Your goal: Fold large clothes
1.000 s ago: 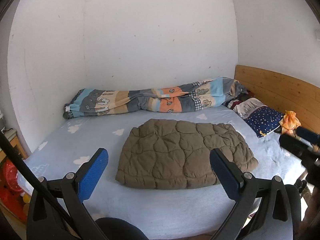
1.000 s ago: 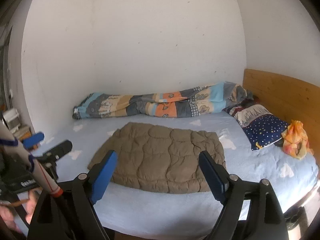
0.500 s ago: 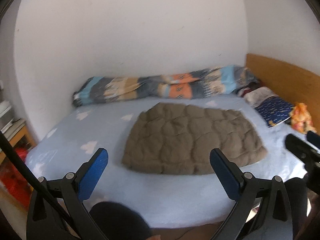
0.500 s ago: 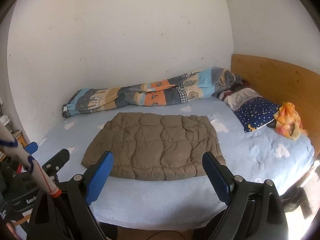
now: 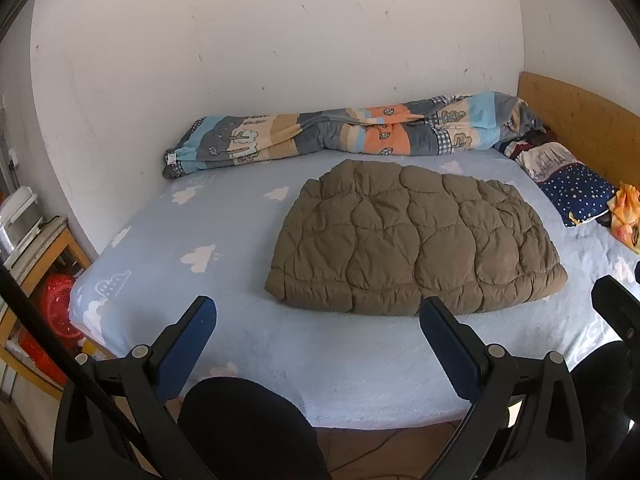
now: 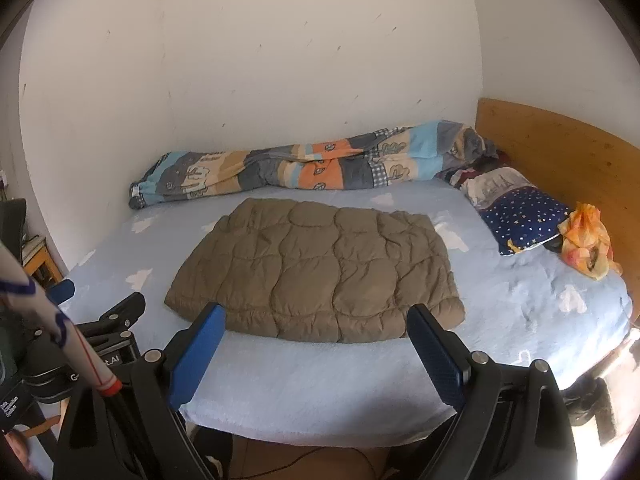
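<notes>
A brown quilted padded garment (image 5: 416,240) lies folded flat in the middle of the bed; it also shows in the right wrist view (image 6: 316,272). My left gripper (image 5: 316,340) is open and empty, held above the bed's near edge, short of the garment. My right gripper (image 6: 316,344) is open and empty, also at the near edge, its fingers framing the garment's front hem without touching it. The left gripper's body (image 6: 116,320) shows at the left of the right wrist view.
The bed has a light blue cloud-print sheet (image 5: 200,280). A rolled patchwork duvet (image 5: 340,132) lies along the far wall. A starry blue pillow (image 6: 524,216) and an orange bag (image 6: 586,240) lie by the wooden headboard (image 6: 560,148). A wooden shelf (image 5: 36,248) stands left.
Both grippers drew back from the bed and shifted slightly; the views now show more of the near bed edge. The garment has not moved. Both grippers stayed open.
</notes>
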Demonstrator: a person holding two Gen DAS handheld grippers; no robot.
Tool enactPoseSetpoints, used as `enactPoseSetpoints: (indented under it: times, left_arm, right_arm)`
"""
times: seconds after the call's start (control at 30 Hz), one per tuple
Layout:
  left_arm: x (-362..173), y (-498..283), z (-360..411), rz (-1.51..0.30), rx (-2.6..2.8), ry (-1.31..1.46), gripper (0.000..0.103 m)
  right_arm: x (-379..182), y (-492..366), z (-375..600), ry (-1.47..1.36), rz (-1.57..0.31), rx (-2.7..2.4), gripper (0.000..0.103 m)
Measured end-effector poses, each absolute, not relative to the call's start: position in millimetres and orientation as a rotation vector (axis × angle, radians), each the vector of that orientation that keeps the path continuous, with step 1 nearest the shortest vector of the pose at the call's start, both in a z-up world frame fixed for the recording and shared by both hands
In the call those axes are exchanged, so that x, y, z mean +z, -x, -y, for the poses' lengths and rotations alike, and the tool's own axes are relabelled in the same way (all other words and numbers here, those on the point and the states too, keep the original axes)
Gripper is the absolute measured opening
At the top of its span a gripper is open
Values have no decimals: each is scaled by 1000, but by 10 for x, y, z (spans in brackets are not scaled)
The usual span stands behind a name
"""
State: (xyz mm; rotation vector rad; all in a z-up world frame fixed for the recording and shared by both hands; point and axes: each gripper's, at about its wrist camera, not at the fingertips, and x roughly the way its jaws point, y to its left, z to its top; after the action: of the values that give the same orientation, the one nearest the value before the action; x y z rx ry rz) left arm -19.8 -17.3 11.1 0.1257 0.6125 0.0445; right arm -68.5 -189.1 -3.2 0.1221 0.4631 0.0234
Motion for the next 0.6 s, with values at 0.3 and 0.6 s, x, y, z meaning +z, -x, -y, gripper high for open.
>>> enactPoseSetpoints:
  times: [0.3,0.6]
  left_arm:
    - [18,100,174,-654,31,-132,101]
    - [-52,53,177,-668,43,-142,101]
  right_arm:
    - [-115,611,1871,-127,-493,18,95]
    - [-154,551,1850,-131,-505,24,95]
